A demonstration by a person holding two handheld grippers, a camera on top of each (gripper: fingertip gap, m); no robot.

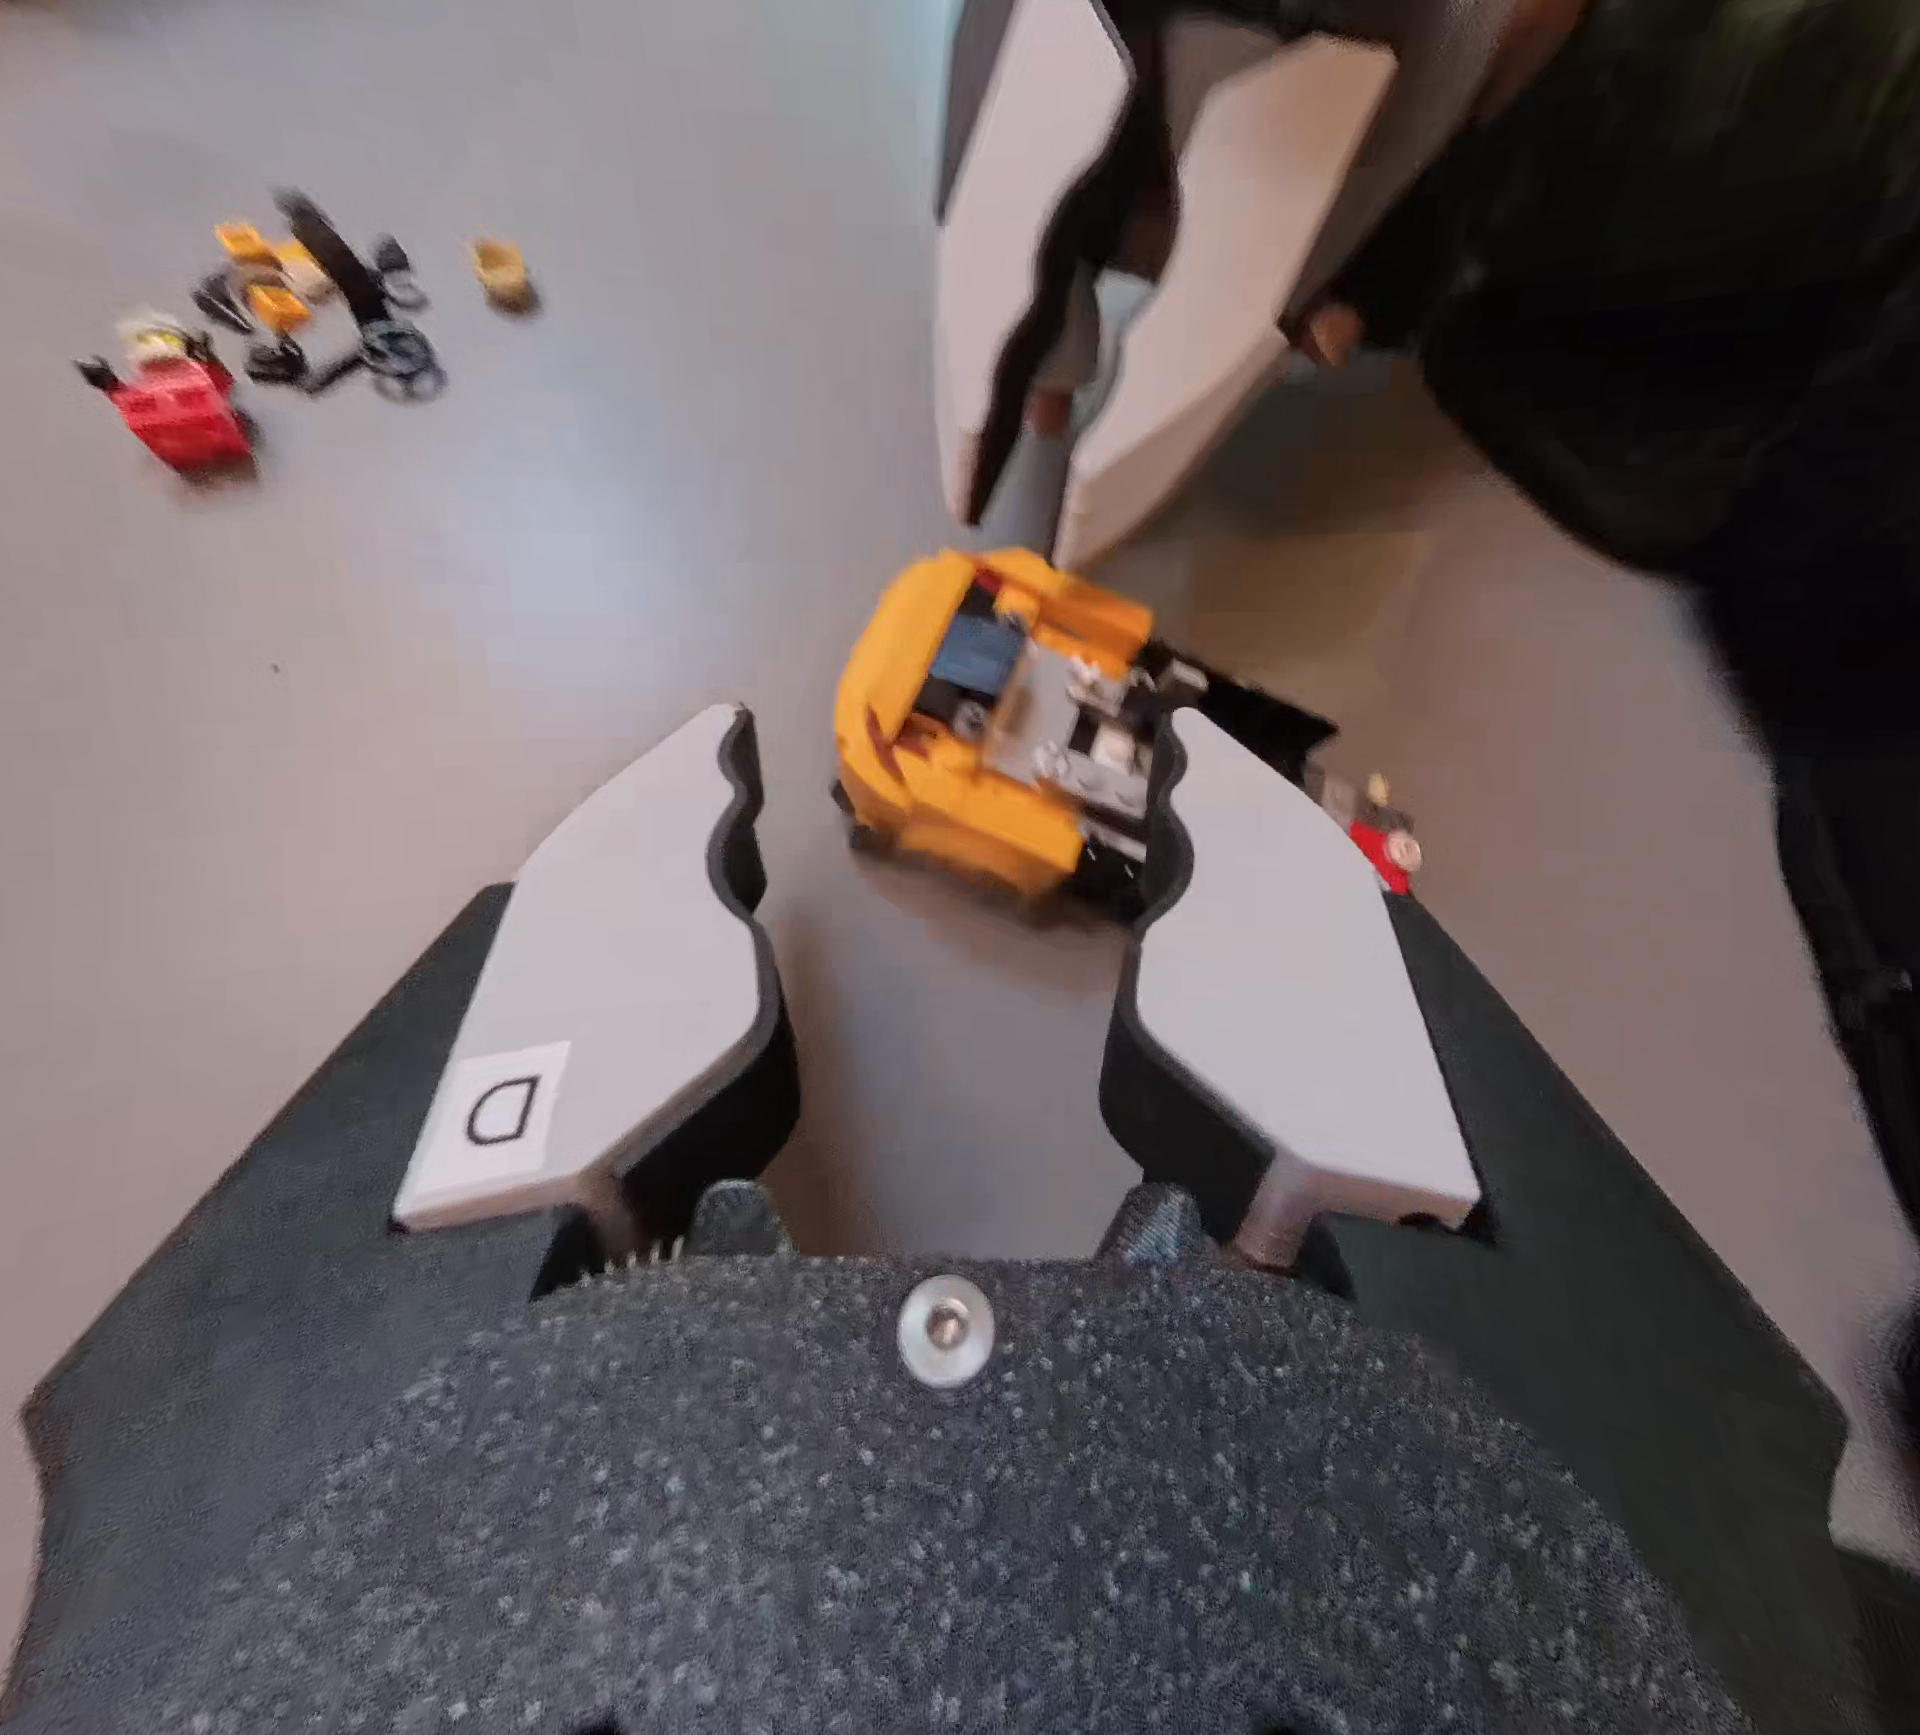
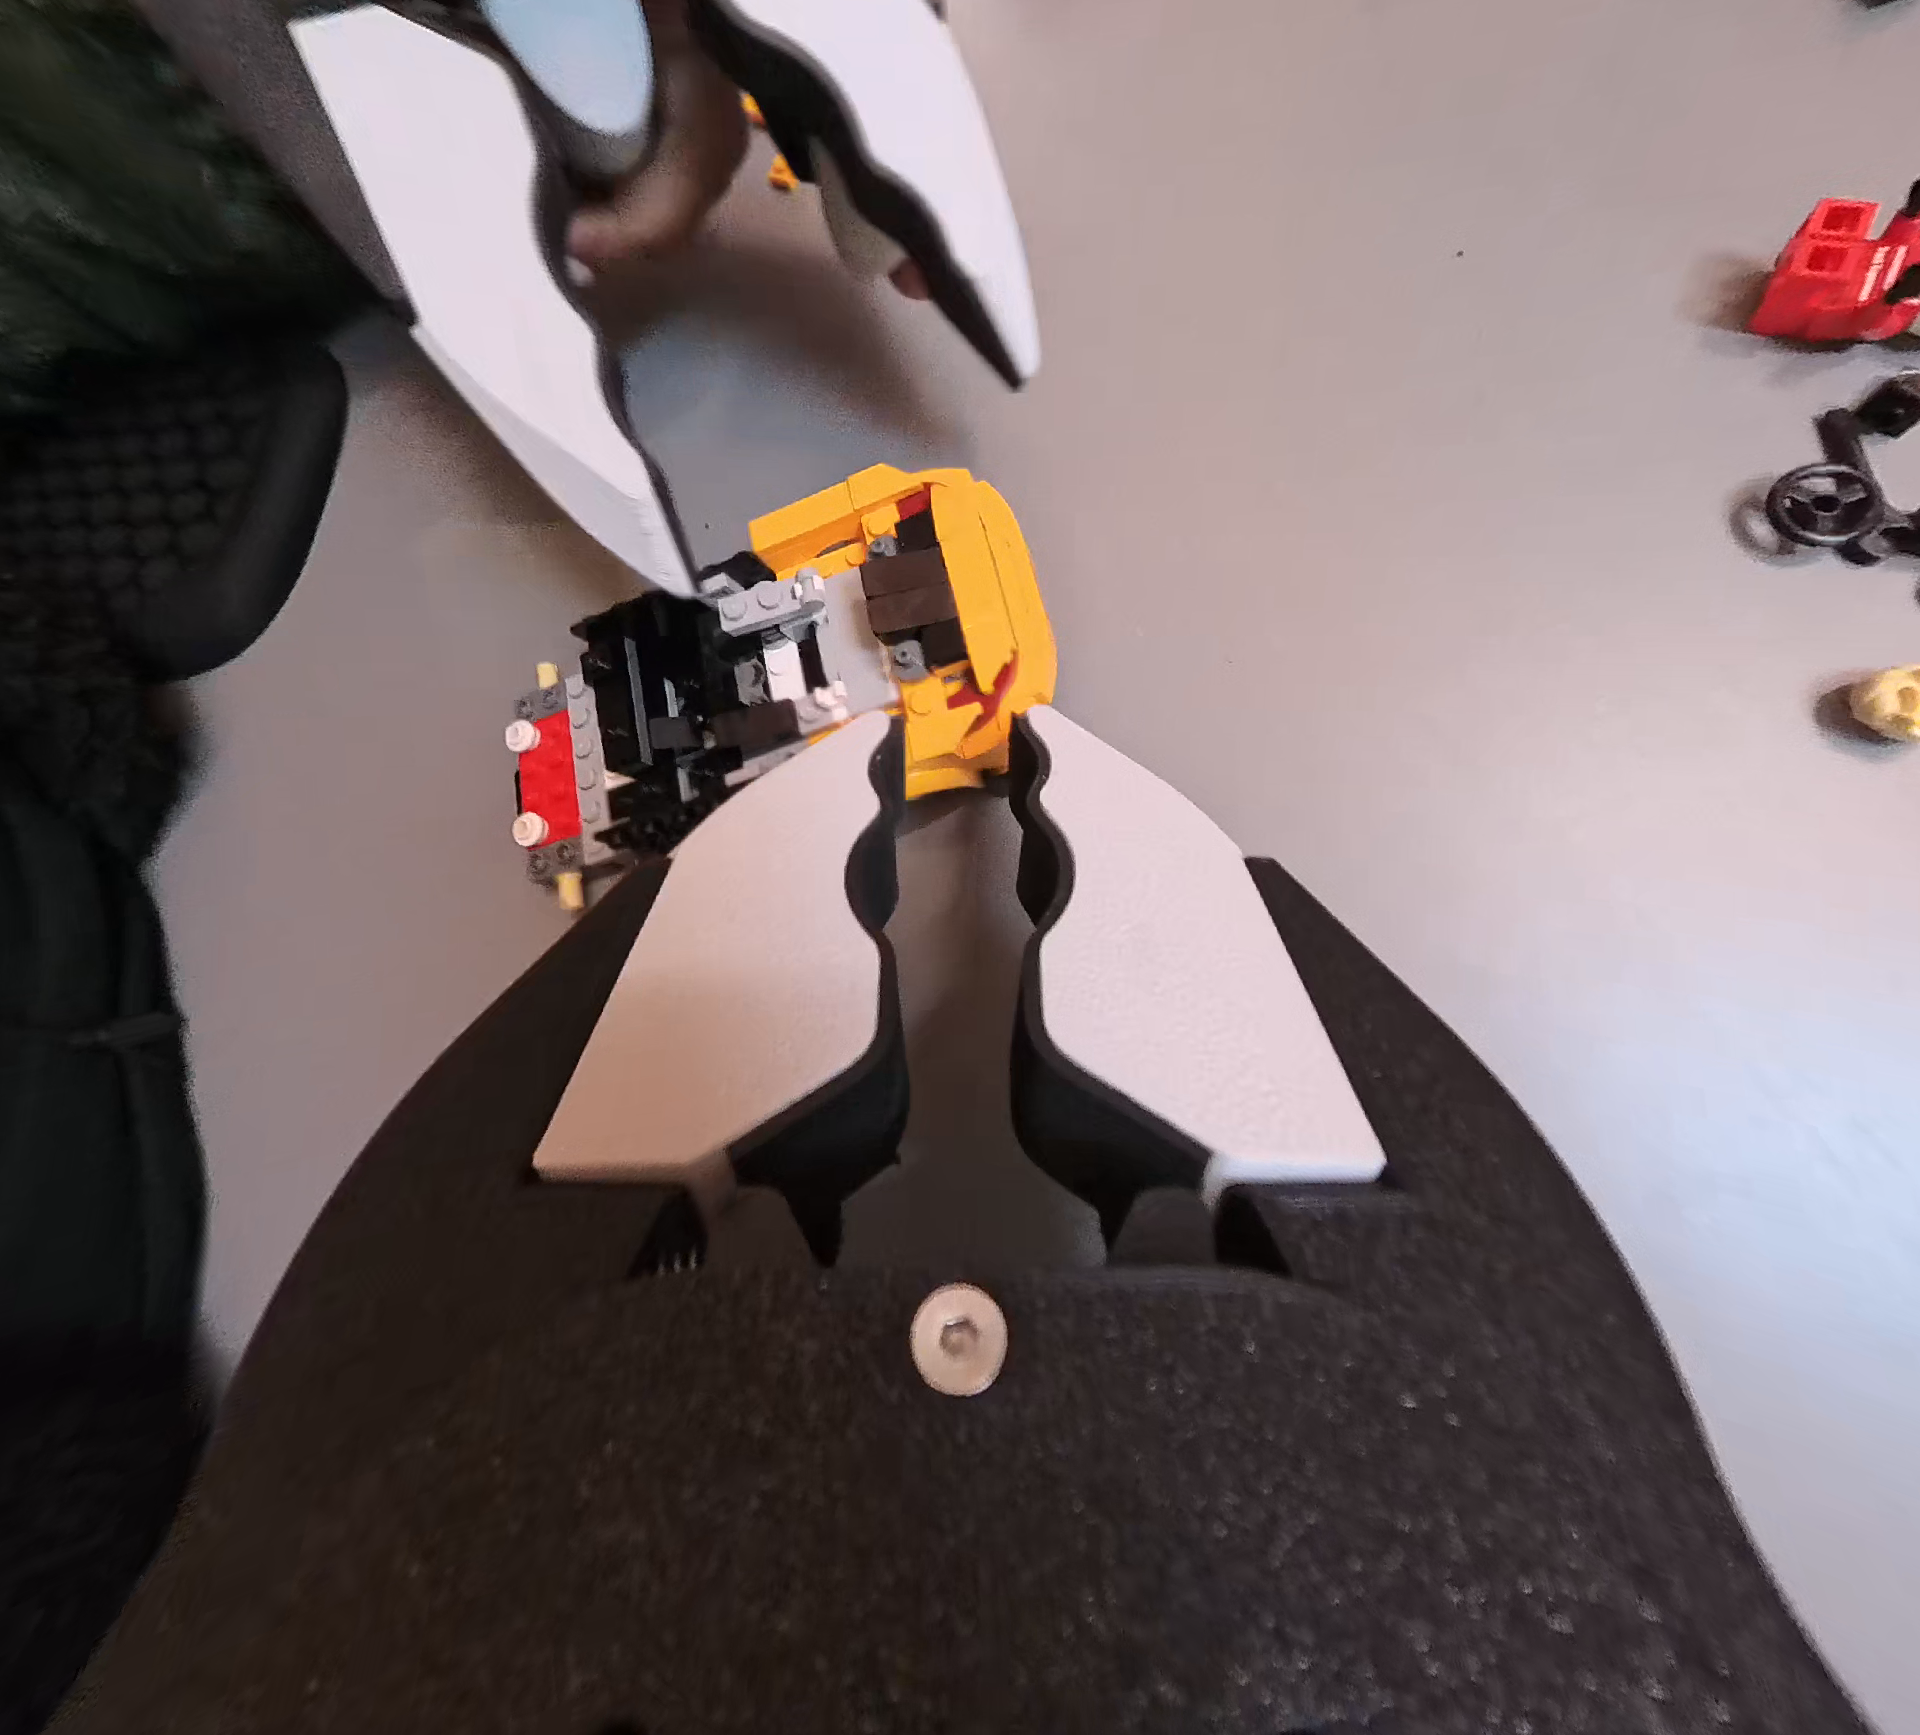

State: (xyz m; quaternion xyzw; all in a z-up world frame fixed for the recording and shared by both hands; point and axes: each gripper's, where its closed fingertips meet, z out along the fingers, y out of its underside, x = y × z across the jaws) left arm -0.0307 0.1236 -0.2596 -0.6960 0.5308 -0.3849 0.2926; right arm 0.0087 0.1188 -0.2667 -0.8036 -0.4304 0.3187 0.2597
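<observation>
A brick-built car with a yellow front (image 1: 935,781) and a black and grey body lies on the grey table (image 1: 520,646). My left gripper (image 1: 956,724) is open wide around it. Its right fingertip (image 1: 1169,740) is at the grey and black middle part, and its left fingertip is clear of the yellow side. In the right wrist view the car (image 2: 987,605) lies crosswise. My right gripper (image 2: 956,735) is shut on the car's yellow front corner, with a pad on each side. The left gripper (image 2: 850,475) also shows there, one fingertip (image 2: 675,568) touching a grey plate on the car.
Loose parts lie apart on the table: a red brick piece (image 1: 177,412), black wheels and rods (image 1: 400,355) and a tan piece (image 1: 504,272). They sit at the right edge in the right wrist view (image 2: 1834,288). A person's dark sleeve (image 1: 1662,231) is beside the grippers. My hands' fingertips stand some 5 cm from each other.
</observation>
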